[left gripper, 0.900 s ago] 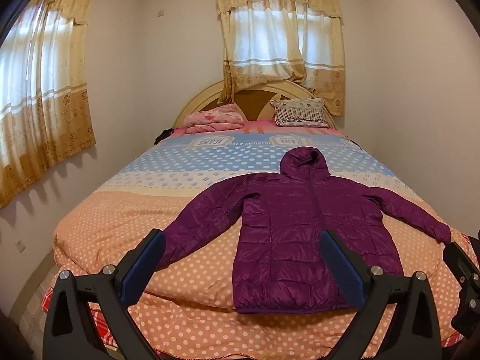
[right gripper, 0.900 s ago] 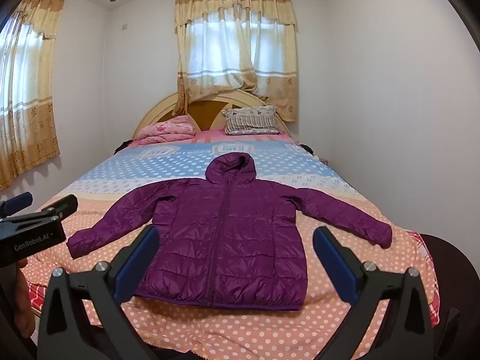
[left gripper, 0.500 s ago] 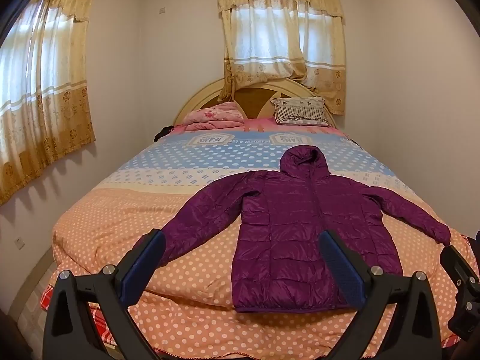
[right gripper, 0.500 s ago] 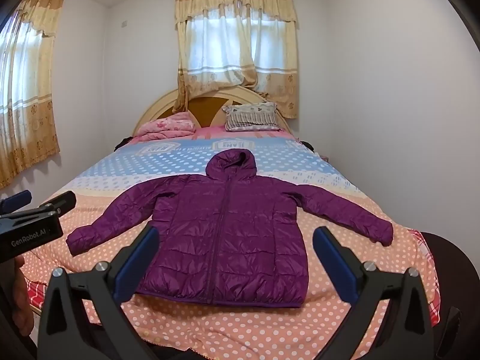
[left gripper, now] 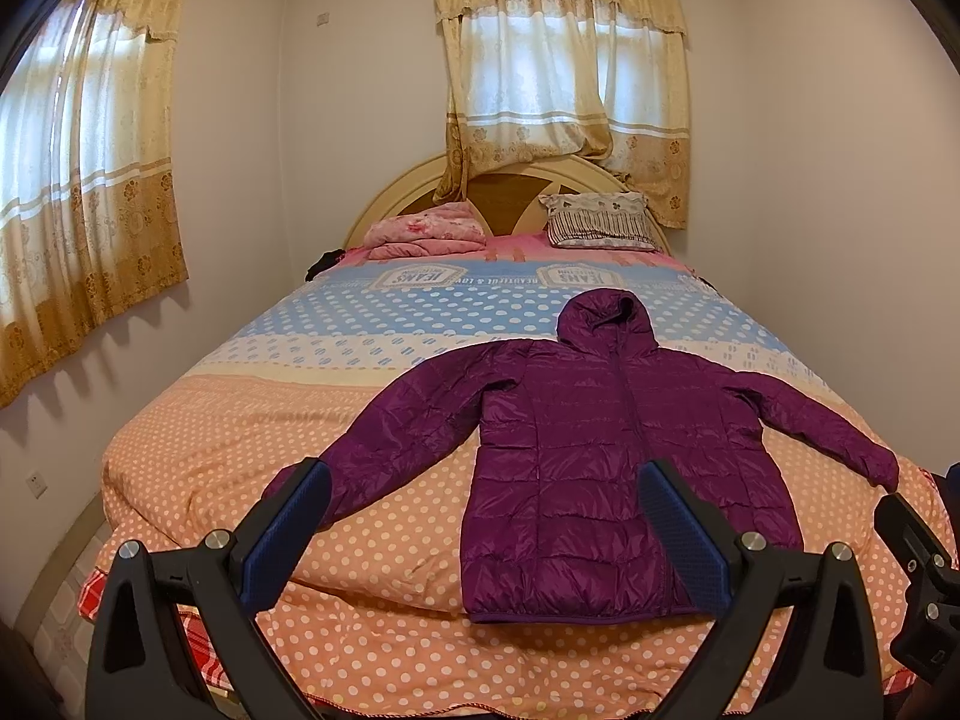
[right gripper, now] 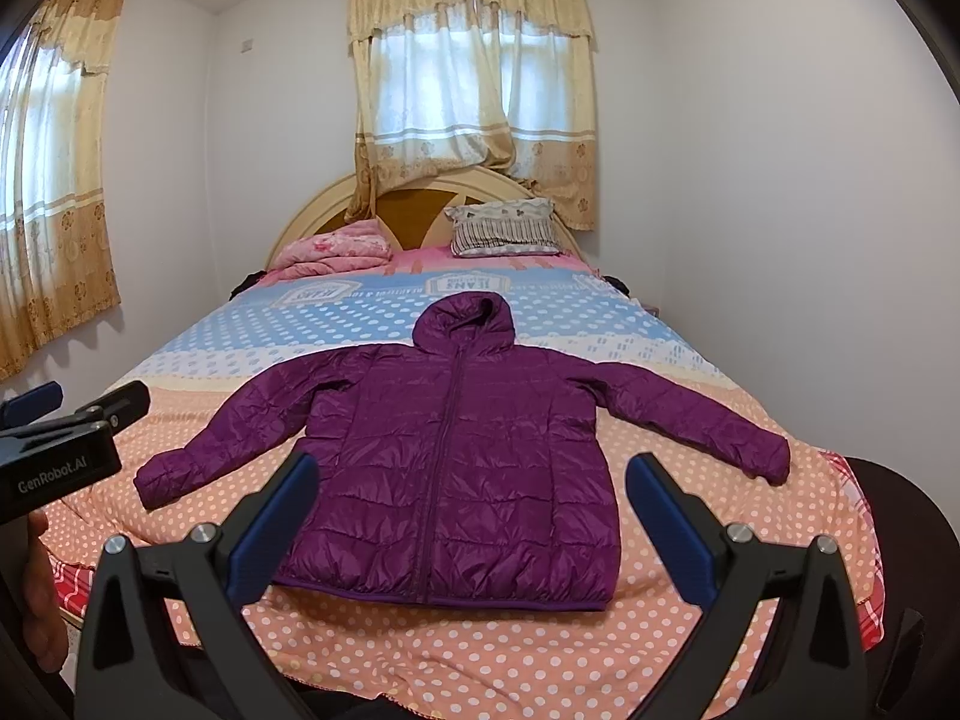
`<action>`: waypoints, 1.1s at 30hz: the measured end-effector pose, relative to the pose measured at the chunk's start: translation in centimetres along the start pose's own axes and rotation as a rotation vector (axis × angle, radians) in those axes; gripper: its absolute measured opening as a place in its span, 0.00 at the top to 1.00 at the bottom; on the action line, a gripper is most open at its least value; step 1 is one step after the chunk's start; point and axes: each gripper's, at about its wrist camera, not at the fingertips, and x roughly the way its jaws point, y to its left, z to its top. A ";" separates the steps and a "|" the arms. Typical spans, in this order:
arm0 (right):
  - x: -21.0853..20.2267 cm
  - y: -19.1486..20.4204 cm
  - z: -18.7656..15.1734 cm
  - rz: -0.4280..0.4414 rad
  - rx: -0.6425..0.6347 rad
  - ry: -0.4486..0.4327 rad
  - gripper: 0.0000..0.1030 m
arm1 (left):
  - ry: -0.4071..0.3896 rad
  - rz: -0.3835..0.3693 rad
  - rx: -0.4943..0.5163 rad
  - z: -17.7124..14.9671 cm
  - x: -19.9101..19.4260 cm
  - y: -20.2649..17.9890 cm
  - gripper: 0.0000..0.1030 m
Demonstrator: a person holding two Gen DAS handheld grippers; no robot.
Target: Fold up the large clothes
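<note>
A purple hooded puffer jacket (left gripper: 600, 450) (right gripper: 456, 468) lies flat and zipped on the bed, hood toward the headboard, both sleeves spread out, hem near the foot edge. My left gripper (left gripper: 483, 531) hangs open in front of the bed's foot, short of the jacket's left sleeve, nothing between its blue pads. My right gripper (right gripper: 471, 525) is open too, held before the jacket's hem, empty. The left gripper's body (right gripper: 54, 450) shows at the left edge of the right wrist view, a hand beneath it.
The bed (left gripper: 210, 450) has an orange, cream and blue polka-dot cover. A pink folded blanket (left gripper: 423, 234) and a striped pillow (left gripper: 600, 222) lie at the headboard. White walls close in on both sides; curtained windows are behind and at left.
Both views have shifted only slightly; the jacket lies as before and both grippers stay open.
</note>
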 end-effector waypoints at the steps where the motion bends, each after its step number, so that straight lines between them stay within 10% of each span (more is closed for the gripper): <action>1: 0.1 -0.1 0.0 0.000 0.000 0.001 0.00 | 0.000 0.000 0.000 0.0 0.0 0.0 0.01; 33: 0.9 -0.7 -0.5 0.003 0.010 0.024 0.00 | 0.026 -0.005 -0.003 0.3 0.6 0.1 0.01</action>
